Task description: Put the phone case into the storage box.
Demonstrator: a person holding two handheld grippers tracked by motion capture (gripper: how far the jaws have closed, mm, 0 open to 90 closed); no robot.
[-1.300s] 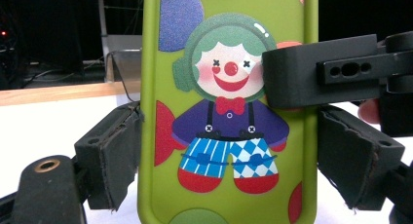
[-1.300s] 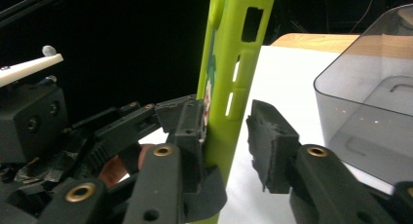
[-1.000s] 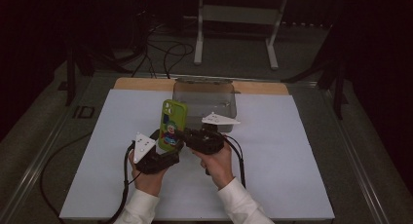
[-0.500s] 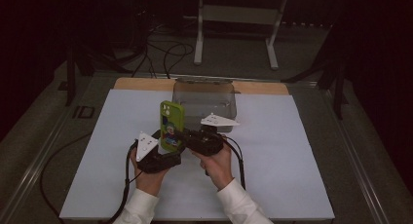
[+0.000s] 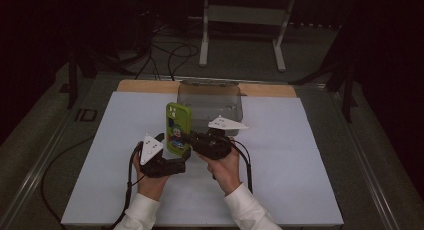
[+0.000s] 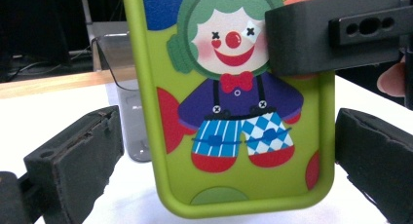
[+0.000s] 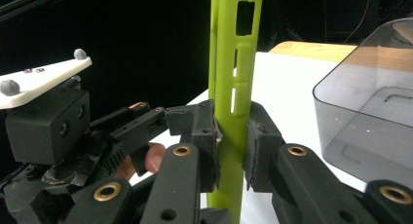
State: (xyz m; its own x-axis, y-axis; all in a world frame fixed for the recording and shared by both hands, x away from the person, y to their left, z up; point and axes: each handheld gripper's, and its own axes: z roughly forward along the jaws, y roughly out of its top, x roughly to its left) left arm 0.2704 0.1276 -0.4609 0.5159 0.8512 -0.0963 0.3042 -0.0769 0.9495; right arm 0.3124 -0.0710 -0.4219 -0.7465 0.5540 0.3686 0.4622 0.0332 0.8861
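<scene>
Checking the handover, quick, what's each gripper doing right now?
Left gripper: open, jaws just opened, either side of the green phone case, not pressing it.
Right gripper: shut on the case's edge.

The phone case [image 6: 234,102] is lime green, printed with a clown: green hair, white face, red nose and smile, pink cheeks, red bow tie, purple shirt, trousers with 1 blue-striped leg and 1 blue-and-white diamond leg, red shoes. Red and orange patches dot its edges, with blue at the top. The tongs [image 7: 233,136] are black with brass-coloured rivets. The bin [image 5: 212,102] is smoky grey and see-through. The table [image 5: 300,155] is white with a tan wooden strip behind.
</scene>
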